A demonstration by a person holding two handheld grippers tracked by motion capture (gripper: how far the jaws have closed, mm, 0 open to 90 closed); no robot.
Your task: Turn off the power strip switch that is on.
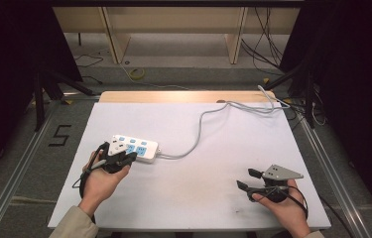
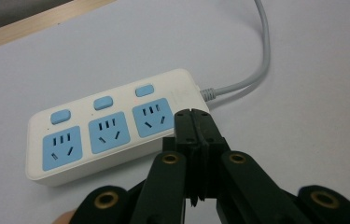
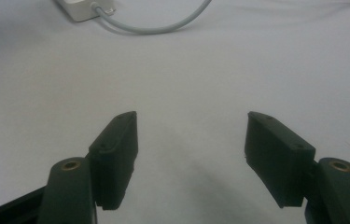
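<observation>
White plastic power strip (image 1: pixel 135 148) — three blue sockets in a row, each with a blue switch above it; lies flat on the left half of the table (image 1: pixel 213 163), long side angled slightly away from the person. In the left gripper view the same strip (image 2: pixel 112 126) lies just ahead of the jaws, sockets facing up.

Grey cord (image 1: pixel 201 130) — leaves the strip's right end, loops across the middle of the table and runs off the far right corner. In the right gripper view a bend of the cord (image 3: pixel 154 25) lies at the top, joined to the strip's end.

Left gripper (image 1: pixel 124 157) — held in the left hand (image 1: pixel 101 181), at the strip's near edge; jaws pressed together with nothing between them, tips over the near edge beside the rightmost socket. Whether they touch the casing cannot be told. In its own view the closed tips (image 2: pixel 193 122) overlap that edge.

Right gripper (image 1: pixel 248 179) — held in the right hand (image 1: pixel 282 206), near the table's front right, well apart from the strip; jaws wide, empty, pointing left over bare white surface (image 3: pixel 191 135).
</observation>
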